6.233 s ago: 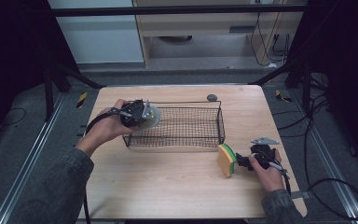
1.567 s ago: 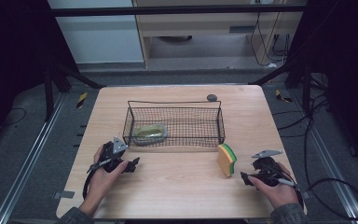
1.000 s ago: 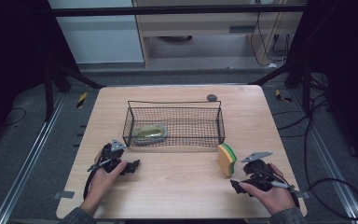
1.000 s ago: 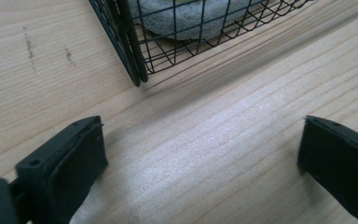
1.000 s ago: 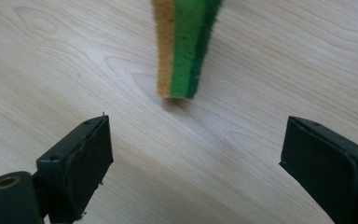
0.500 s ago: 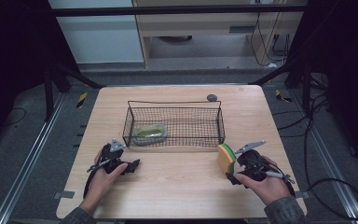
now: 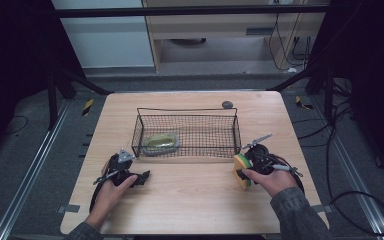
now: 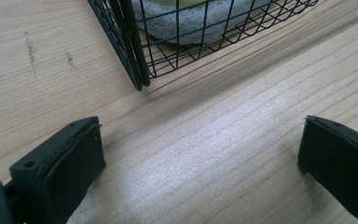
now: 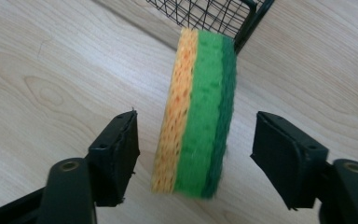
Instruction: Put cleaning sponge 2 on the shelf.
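- The sponge (image 9: 196,116) stands on edge on the table (image 7: 190,200), just in front of the wire basket's (image 7: 187,131) right corner.
- The right gripper (image 9: 196,158) straddles it — jaws have just been closing, half narrowed, with gaps on both sides, pads not yet touching.
- The left gripper (image 8: 200,154) rests by the basket's left corner — jaws wide, nothing between them.
- A scouring pad (image 7: 160,143) lies inside the basket.
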`<state>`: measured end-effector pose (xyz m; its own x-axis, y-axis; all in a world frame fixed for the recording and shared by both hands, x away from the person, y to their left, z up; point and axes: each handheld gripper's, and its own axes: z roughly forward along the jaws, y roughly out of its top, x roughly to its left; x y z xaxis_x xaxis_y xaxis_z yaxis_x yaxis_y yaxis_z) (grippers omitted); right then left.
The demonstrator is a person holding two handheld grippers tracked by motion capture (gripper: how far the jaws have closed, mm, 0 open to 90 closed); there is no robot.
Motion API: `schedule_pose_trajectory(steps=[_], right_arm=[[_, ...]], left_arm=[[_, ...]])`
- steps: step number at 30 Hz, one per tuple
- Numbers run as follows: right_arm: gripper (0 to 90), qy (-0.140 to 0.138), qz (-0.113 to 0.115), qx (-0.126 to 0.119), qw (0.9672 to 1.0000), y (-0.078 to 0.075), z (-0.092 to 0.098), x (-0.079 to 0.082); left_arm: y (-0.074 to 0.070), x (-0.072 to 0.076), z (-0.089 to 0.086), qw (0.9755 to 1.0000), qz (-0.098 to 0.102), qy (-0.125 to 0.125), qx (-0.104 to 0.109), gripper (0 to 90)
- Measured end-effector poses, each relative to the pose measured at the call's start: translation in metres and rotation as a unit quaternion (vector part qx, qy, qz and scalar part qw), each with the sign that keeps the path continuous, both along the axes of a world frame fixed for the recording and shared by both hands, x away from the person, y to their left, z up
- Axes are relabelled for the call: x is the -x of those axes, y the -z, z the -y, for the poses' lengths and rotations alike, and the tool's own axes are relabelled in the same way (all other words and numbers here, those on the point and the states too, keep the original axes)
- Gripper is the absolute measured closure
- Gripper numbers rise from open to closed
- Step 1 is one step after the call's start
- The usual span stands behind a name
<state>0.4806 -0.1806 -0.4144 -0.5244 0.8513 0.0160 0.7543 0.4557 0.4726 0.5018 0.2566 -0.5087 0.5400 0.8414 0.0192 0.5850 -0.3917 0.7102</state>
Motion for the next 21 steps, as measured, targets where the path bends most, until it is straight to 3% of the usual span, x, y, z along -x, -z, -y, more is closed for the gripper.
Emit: schedule_pose_trajectory(steps=[5, 9, 16, 21], right_arm=[[45.1, -0.003, -0.014, 0.006, 0.9999, 0.005, -0.004, -0.009], [62.6, -0.010, -0.017, -0.002, 0.9998, 0.005, -0.004, -0.008], [64.1, -0.011, 0.006, -0.013, 0.9998, -0.008, 0.011, -0.002], [63.9, -0.010, 0.041, -0.008, 0.9991, -0.017, 0.028, -0.001]], left_arm=[[0.000, 0.000, 0.000, 1.0000, 0.000, 0.000, 0.000, 0.0], [0.000, 0.000, 0.000, 1.0000, 0.000, 0.000, 0.000, 0.0], [0.000, 0.000, 0.000, 1.0000, 0.000, 0.000, 0.000, 0.0], [0.000, 0.000, 0.000, 1.0000, 0.000, 0.000, 0.000, 0.0]])
